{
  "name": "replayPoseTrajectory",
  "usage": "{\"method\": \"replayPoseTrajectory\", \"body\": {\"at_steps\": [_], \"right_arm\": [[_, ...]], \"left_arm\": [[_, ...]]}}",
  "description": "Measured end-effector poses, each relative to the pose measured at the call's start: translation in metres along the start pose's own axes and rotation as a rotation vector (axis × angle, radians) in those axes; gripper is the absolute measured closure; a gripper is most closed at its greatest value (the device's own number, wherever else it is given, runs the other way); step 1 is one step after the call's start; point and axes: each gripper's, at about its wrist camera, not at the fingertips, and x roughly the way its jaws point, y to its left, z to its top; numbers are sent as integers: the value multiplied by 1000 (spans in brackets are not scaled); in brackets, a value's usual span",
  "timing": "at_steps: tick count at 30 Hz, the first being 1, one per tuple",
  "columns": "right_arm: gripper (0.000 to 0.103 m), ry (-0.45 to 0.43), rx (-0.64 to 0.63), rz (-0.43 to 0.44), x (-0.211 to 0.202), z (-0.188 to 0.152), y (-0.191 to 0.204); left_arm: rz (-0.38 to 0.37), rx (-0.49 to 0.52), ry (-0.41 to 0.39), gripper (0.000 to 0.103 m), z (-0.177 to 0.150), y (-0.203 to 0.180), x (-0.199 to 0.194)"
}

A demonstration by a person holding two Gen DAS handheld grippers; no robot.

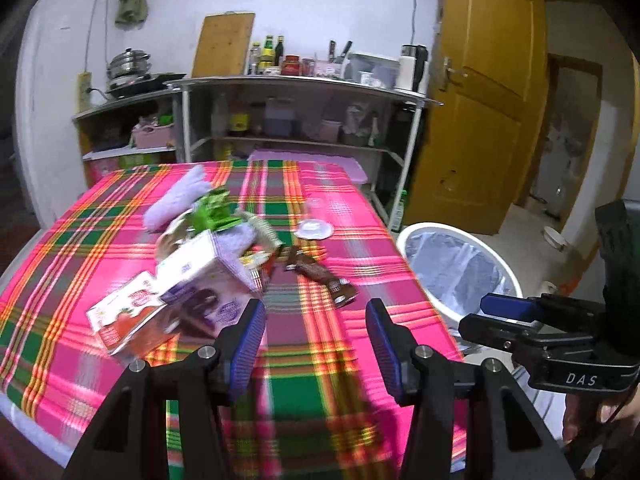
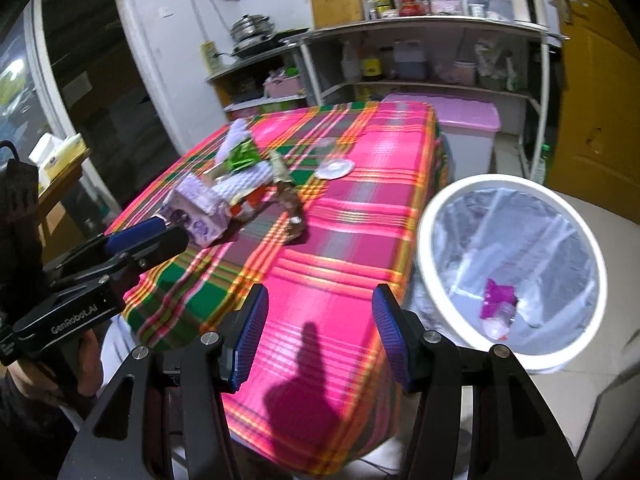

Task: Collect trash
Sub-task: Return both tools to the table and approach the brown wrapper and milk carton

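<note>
A: Nearest first. Left gripper (image 1: 316,344) hangs over the near part of the table (image 1: 328,412), jaws spread, nothing between them. Bare plaid cloth under it and ahead of it.

B: Right gripper (image 2: 320,336)?

A: Also spread and holding nothing, over the table's near right corner. Its right finger sits close to the bin (image 2: 430,248), which stands on the floor just beside the table's right edge.

B: Inside the bin?

A: Clear liner, a magenta wrapper (image 2: 498,296) and something pale near the bottom. Too blurred to name the pale piece.

B: Where's the trash on the table?

A: Left of centre, in a loose heap. Closest is a red-and-white carton (image 1: 128,316), touching a purple box (image 1: 204,276) behind it. A brown wrapper (image 1: 320,276) lies apart to the right, nearer the middle. Behind the box, a green packet (image 1: 212,212) and a lilac cloth (image 1: 180,196).

B: Open room?

A: A wide strip of bare cloth runs between the heap and the right edge. A white lid (image 1: 314,229) lies alone farther back on that side.

B: Beyond the far edge?

A: A pink tub (image 2: 460,120), then shelves (image 1: 280,84) against the wall.
</note>
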Motion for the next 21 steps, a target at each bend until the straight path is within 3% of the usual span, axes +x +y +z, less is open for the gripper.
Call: {"method": "replayPoseTrajectory", "body": {"at_steps": [12,15,21], "right_arm": [[48,38,-70,9,34,16,21],[48,44,-78,1,43,22,21],[48,64,-87,-10,63,31,18]], "left_arm": [[130,-74,-7,51,-6,63,-13],[160,-88,-11,43,-5,81,-14],[175,-101,-8,39,-4,110,-8]]}}
